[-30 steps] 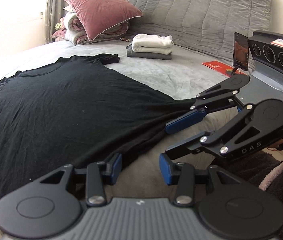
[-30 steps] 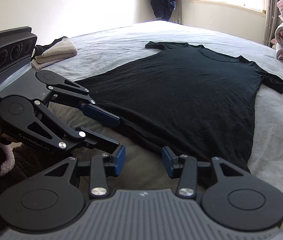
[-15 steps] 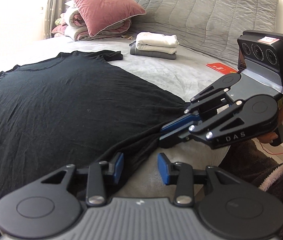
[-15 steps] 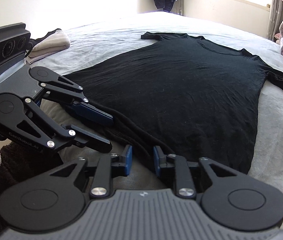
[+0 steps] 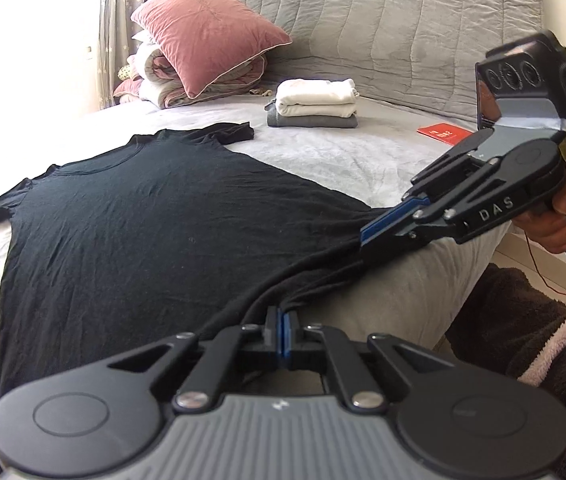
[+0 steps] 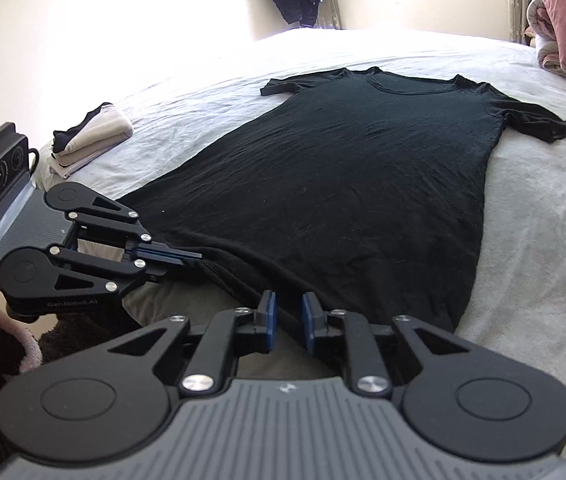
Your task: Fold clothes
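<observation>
**Both grippers at the hem of the black T-shirt**

Here we have the black T-shirt (image 5: 131, 220) spread flat on the grey bed (image 5: 335, 152), collar toward the far side, hem at the near edge. Our left gripper (image 5: 283, 322) has its blue pads pressed together on a bunched bit of the hem. Our right gripper (image 6: 288, 320) shows a narrow gap between its pads in its own view, with hem fabric passing between them; from the left wrist view its fingers look clamped on the cloth, which pulls taut toward them. A hand (image 5: 563, 216) holds its handle. Farther back lie a folded white and grey stack (image 5: 313, 104), a pink pillow (image 5: 207, 34) and a red booklet (image 5: 443, 134).
</observation>
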### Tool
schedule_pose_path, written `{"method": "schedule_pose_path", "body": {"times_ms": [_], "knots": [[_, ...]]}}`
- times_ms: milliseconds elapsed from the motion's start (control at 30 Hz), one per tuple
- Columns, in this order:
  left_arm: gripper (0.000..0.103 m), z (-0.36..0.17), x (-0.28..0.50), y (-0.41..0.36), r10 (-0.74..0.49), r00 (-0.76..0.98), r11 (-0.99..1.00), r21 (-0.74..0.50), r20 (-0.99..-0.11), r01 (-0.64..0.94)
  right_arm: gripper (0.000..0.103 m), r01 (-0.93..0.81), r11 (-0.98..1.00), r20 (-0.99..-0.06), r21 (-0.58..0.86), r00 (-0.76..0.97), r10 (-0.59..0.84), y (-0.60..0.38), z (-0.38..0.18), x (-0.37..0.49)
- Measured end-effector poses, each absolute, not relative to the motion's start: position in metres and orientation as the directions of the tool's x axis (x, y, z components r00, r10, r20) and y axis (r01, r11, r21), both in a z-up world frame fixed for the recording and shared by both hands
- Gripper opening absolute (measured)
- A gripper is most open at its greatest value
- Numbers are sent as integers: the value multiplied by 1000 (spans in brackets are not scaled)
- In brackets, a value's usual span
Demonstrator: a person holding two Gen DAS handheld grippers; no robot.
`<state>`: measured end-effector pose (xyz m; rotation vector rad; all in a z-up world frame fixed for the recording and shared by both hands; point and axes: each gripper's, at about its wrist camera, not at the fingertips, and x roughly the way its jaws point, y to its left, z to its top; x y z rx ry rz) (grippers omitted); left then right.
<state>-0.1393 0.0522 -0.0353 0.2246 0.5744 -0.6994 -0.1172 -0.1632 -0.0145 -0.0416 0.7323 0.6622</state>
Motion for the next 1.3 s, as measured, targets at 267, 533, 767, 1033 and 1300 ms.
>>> {"method": "schedule_pose_path", "body": {"times_ms": [267, 533, 767, 1033, 1300], "knots": [[1, -24, -123, 59, -599, 599, 767, -166, -532, 619, 53, -609, 787, -569, -99, 683, 458, -124, -19, -151], [1, -26, -129, 60, -605, 591, 767, -190, -534, 613, 53, -411, 817, -404, -404, 882, 244, -91, -53, -155], [1, -34, -132, 61, -616, 565, 750, -187, -549, 635, 47, -206, 845, -272, -494, 959, 75, -130, -54, -168], [2, -43, -140, 54, -611, 536, 730, -152, -583, 666, 47, -30, 867, -239, -497, 966, -103, -181, -49, -167], [24, -35, -154, 50, -631, 512, 683, -104, -583, 723, 47, -92, 935, -348, -343, 937, -36, -205, -44, -175]]}}
